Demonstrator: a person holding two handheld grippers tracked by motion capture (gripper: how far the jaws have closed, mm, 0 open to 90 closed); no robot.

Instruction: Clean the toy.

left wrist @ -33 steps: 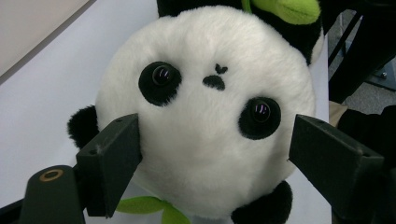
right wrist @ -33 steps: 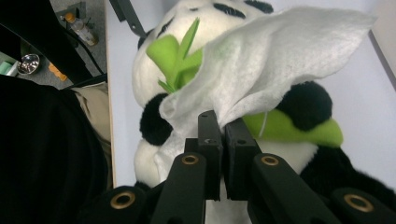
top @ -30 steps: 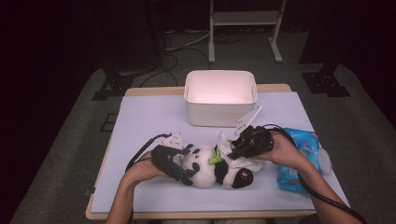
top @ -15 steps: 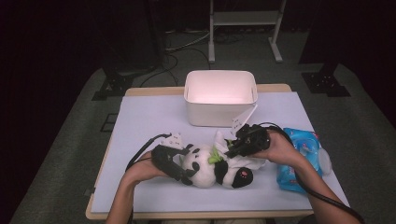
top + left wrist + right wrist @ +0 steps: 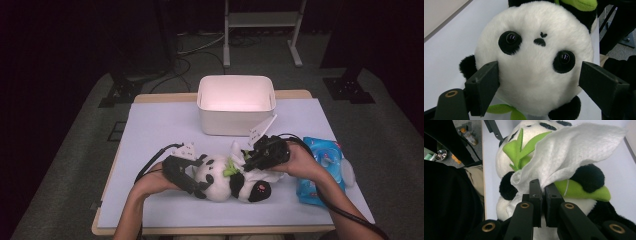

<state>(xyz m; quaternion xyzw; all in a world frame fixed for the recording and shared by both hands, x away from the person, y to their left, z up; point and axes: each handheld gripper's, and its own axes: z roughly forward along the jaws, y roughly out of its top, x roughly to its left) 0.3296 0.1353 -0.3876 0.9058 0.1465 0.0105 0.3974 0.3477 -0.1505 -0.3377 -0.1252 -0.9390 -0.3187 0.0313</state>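
Though the person's hands covered much of both tools in the high view, the toy panda (image 5: 227, 179) could be seen lying on its back on the pale sheet over the table (image 5: 150, 125), near the front edge, with the white tub (image 5: 236, 104) well behind it. Its lower body was partly hidden under the white wipe (image 5: 571, 152) and the right hand (image 5: 295, 162); in the left gripper view the top of its body was cut off by the frame.

The left gripper (image 5: 539, 87) held the panda's head, one black jaw pressed into each furry cheek, standing wide because the head was wide. The right gripper (image 5: 543, 195) had its jaws nearly together, pinching a corner of the wipe, which draped over the panda's chest beside the green leaf (image 5: 524, 147).

The panda's long axis ran across the table, head towards the person's left, feet towards the right. A blue packet (image 5: 325, 160) lay just beyond the right hand, partly covered by the forearm.
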